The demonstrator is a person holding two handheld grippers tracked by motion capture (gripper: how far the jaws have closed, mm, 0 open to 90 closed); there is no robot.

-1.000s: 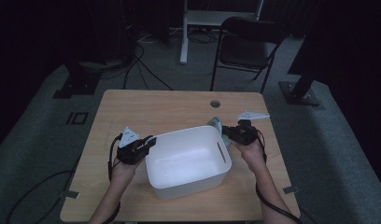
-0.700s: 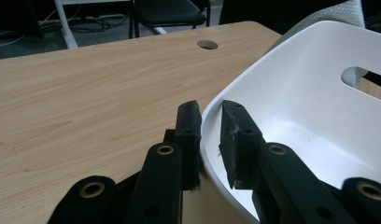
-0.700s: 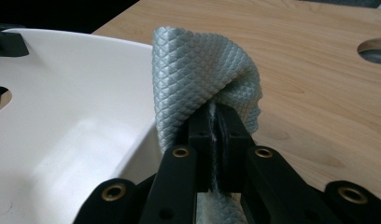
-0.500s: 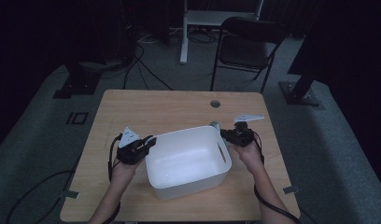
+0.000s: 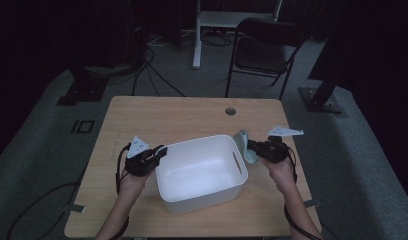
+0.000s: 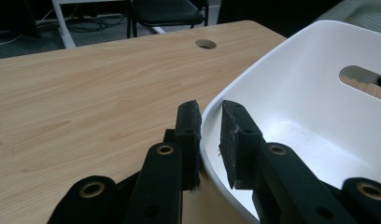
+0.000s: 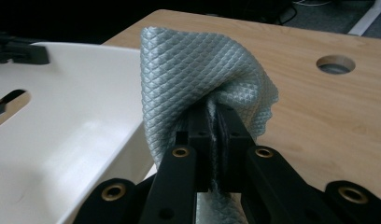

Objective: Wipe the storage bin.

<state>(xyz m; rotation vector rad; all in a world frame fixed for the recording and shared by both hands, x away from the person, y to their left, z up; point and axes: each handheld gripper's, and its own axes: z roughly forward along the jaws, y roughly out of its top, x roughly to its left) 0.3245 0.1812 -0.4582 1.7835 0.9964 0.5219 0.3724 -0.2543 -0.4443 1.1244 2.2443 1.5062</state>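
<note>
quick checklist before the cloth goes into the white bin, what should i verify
1. Cloth gripped: ok, the right gripper has its jaws shut on a fold of it.
2. Bin steadied: ok, the left gripper straddles the rim, one jaw outside and one inside; whether they press the wall, cannot tell.
3. Bin inside free: ok, nothing lies on its floor.
4. Cloth over the opening: not ok, it hangs just outside the right-hand rim.
5. Cloth clear of the rim: cannot tell, it is very close to the wall.
</note>
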